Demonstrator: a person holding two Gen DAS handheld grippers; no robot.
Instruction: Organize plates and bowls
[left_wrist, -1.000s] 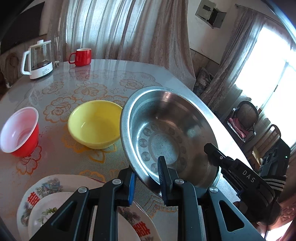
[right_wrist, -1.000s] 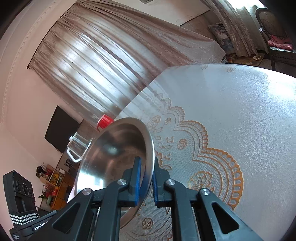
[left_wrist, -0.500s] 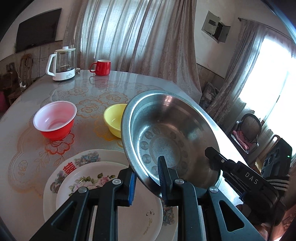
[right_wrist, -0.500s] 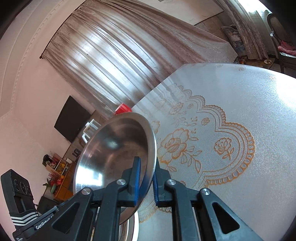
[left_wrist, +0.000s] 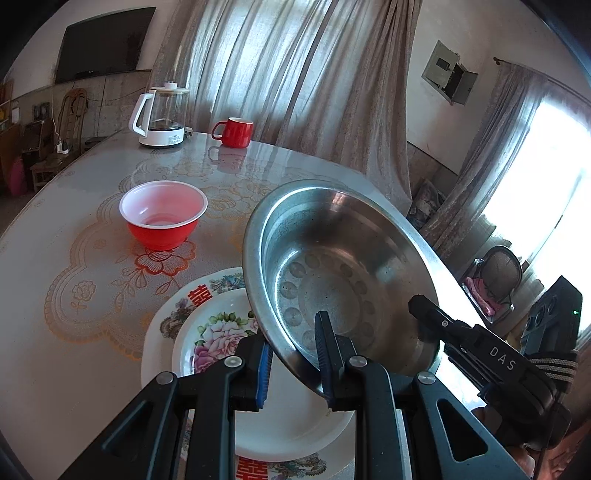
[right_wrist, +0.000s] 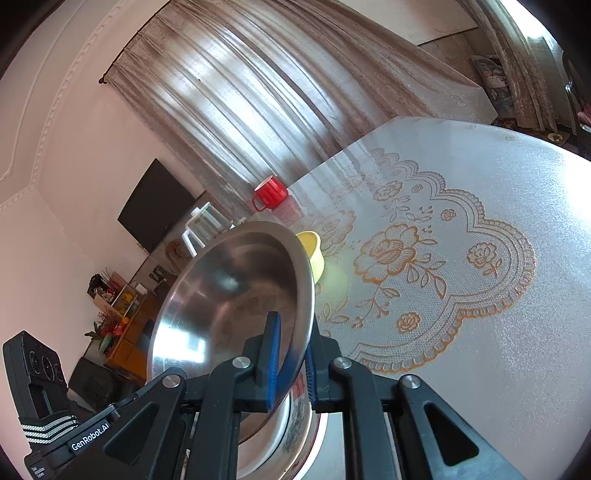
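We pinch the steel basin (left_wrist: 343, 273) by its rim with both the left gripper (left_wrist: 293, 363) and right gripper (right_wrist: 291, 363), tilted over the stacked floral plates (left_wrist: 221, 332); a red bowl (left_wrist: 162, 216) sits at ten o'clock.

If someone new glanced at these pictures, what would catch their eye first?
The large steel basin, tilted and held at its rim by both the left gripper and the right gripper, over stacked floral plates. Behind sit a red bowl and a red mug.
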